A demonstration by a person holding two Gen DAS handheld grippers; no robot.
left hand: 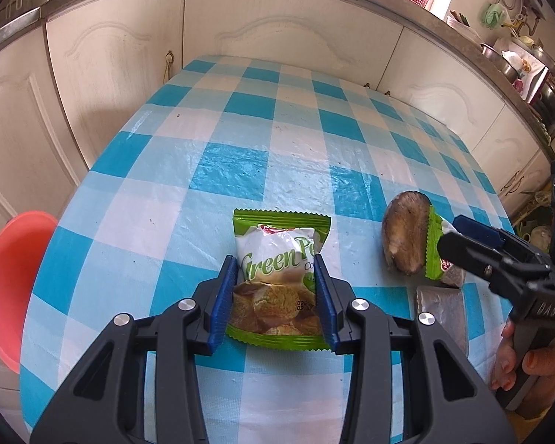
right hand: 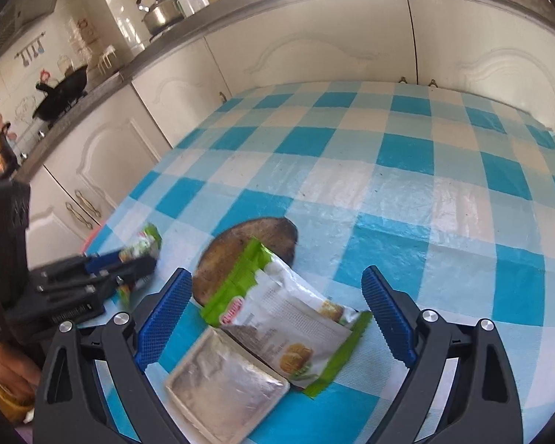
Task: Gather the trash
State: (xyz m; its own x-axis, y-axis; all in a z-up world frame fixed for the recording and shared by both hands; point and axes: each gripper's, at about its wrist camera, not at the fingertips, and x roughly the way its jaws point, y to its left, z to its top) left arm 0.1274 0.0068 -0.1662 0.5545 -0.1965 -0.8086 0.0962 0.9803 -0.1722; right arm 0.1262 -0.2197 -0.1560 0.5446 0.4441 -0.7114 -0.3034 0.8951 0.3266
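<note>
Left gripper straddles the green snack packet, jaws either side, apparently touching its edges.
Packet's long axis runs along the fingers; right gripper gapes wide over the second wrapper on the checked tablecloth.

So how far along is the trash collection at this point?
Nothing looks collected yet: the red bin beside the table shows no trash inside. In hand: the left gripper straddles the Green Pea snack packet, pads against its sides. The right gripper is open over a second green packet. Still left: the foil wrapper and brown peel.
</note>
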